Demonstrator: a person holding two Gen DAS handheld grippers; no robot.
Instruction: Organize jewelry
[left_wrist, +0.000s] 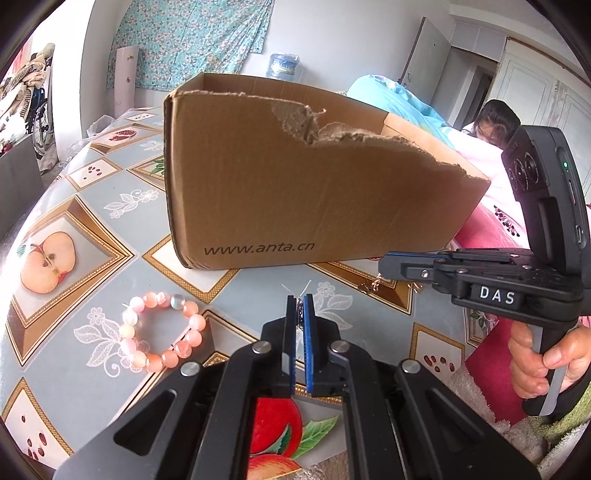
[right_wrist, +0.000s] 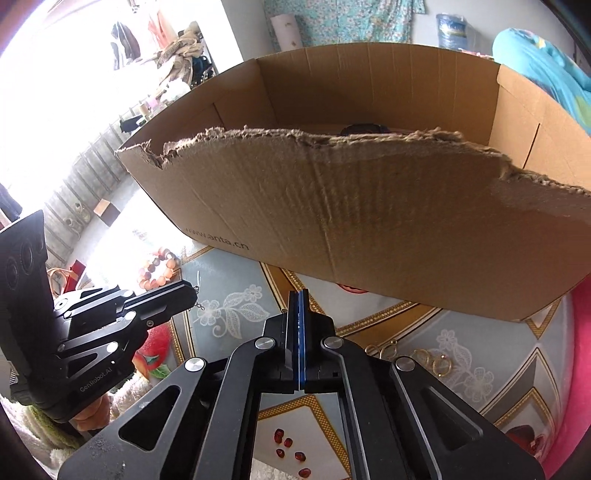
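A torn cardboard box (left_wrist: 295, 177) printed www.anta.cn stands on the fruit-patterned tablecloth; the right wrist view looks into it (right_wrist: 369, 206), where a dark object (right_wrist: 364, 128) lies near the back. My left gripper (left_wrist: 301, 299) is shut on a thin silver chain (left_wrist: 300, 308), held in front of the box; it also shows in the right wrist view (right_wrist: 184, 295) with the chain hanging from its tip. My right gripper (right_wrist: 298, 295) is shut and empty, seen from the side in the left wrist view (left_wrist: 386, 266). A pink bead bracelet (left_wrist: 162, 330) lies at the left. Gold earrings (right_wrist: 424, 356) lie by the box.
A person's head (left_wrist: 495, 123) and bedding (left_wrist: 388, 92) lie beyond the box at the right. A water jug (left_wrist: 284, 66) and a flowered curtain (left_wrist: 192, 37) stand at the far wall. A red cloth (left_wrist: 487, 221) lies at the table's right edge.
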